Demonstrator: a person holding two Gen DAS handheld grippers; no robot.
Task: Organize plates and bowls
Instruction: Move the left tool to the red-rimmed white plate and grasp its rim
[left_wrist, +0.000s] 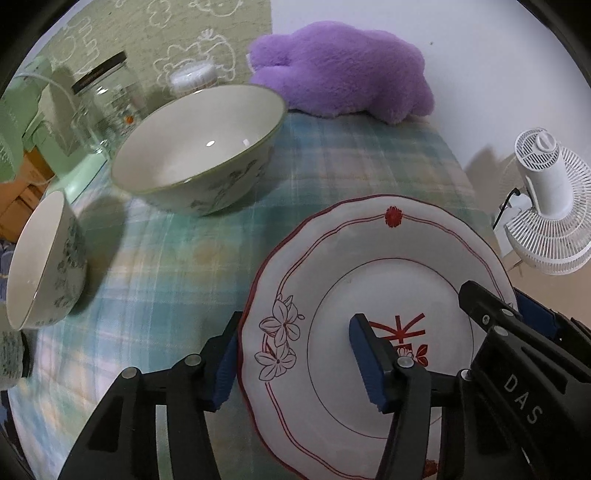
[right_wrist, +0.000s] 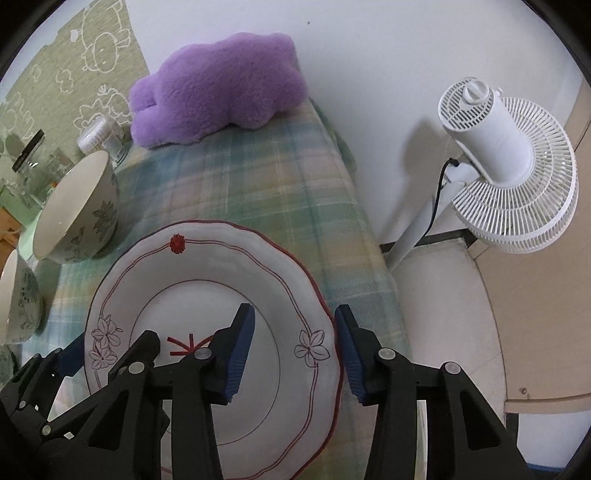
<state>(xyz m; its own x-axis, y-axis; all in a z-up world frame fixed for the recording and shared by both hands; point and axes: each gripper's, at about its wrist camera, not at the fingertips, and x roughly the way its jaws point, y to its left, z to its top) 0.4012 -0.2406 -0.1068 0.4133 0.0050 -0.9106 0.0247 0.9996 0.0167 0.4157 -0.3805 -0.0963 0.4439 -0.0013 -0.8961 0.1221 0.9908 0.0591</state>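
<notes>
Left wrist view: both grippers' fingers (left_wrist: 364, 363) straddle opposite rims of the plate (left_wrist: 332, 266), apparently not yet pinching (rigid, glazed, fragile); grip rims.

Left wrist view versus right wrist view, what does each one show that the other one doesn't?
Only the left wrist view shows the big bowl's full inside and the pale green box at the far left. Only the right wrist view shows the fan's pole and the floor beside the table. Both show the red-trimmed plate with the left gripper straddling its left rim and the right gripper straddling its right rim, pads not pressing, plus the purple plush toy.
</notes>
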